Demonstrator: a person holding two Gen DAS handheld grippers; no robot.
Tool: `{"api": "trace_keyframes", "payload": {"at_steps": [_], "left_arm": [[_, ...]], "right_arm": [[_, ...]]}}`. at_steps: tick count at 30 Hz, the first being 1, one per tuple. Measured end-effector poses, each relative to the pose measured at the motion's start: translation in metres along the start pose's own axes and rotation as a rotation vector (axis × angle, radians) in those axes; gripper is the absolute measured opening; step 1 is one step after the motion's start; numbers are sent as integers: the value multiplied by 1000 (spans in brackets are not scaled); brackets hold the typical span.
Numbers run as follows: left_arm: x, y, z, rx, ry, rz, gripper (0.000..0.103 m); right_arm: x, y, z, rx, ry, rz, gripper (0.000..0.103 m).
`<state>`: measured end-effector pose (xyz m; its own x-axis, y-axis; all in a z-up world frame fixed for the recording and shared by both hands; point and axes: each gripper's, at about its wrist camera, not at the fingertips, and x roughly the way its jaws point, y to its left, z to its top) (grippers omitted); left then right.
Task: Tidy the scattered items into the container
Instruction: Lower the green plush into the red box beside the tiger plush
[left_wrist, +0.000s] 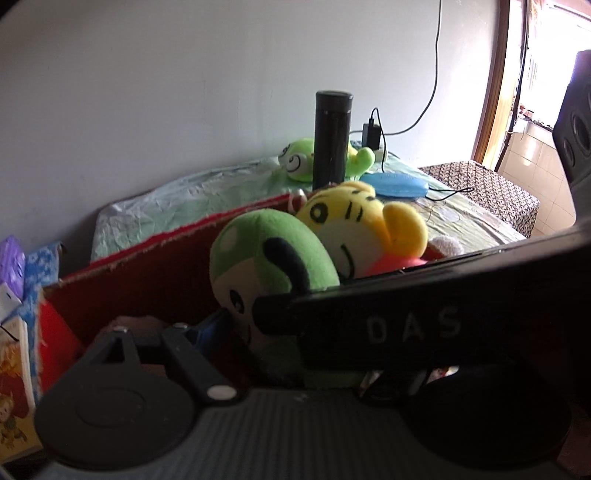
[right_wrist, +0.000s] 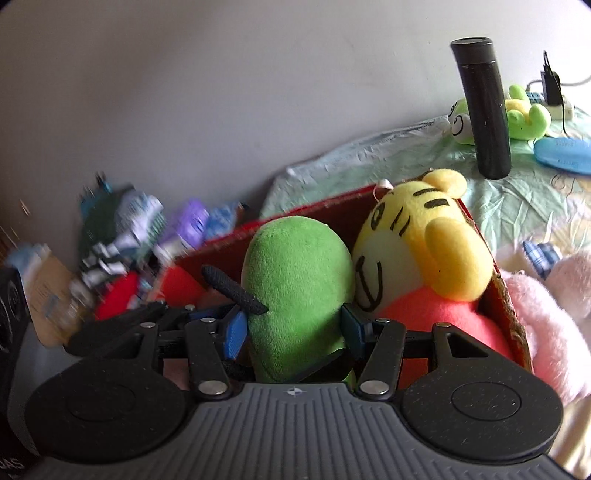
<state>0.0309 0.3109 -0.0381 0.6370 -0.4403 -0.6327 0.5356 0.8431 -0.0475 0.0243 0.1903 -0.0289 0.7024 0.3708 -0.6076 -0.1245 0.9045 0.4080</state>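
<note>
A red cardboard box (right_wrist: 498, 306) holds a green plush toy (right_wrist: 299, 280) and a yellow tiger plush (right_wrist: 436, 236) on a pink cushion-like toy (right_wrist: 436, 314). My right gripper (right_wrist: 291, 328) is shut on the green plush, its blue pads (right_wrist: 236, 334) pressing both sides. In the left wrist view the green plush (left_wrist: 266, 258) and tiger (left_wrist: 354, 225) sit in the box (left_wrist: 140, 273). Of my left gripper I see one finger (left_wrist: 207, 328) beside the plush; the other side is hidden behind the right gripper's black body (left_wrist: 424, 317).
A black flask (right_wrist: 484, 110), a green frog plush (right_wrist: 517, 118) and a blue case (right_wrist: 565, 153) lie on the green cloth behind the box. A pink plush (right_wrist: 546, 314) lies right of the box. Packets (right_wrist: 147, 229) are piled at left by the wall.
</note>
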Motion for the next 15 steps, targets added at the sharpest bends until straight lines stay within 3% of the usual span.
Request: {"api": "trace_keyframes", "payload": {"at_steps": [3,9,15], "left_arm": [[5,5,-3,-18,14,-15,77],[5,7,-3,-26,8,-32,78],[5,8,-2,-28,10,-49,81]], "right_arm": [[10,3,1,-43,32,-39,59],[9,-1,2,-29,38,-31,62],[-5,1,0,-13,-54,-62,68]]}}
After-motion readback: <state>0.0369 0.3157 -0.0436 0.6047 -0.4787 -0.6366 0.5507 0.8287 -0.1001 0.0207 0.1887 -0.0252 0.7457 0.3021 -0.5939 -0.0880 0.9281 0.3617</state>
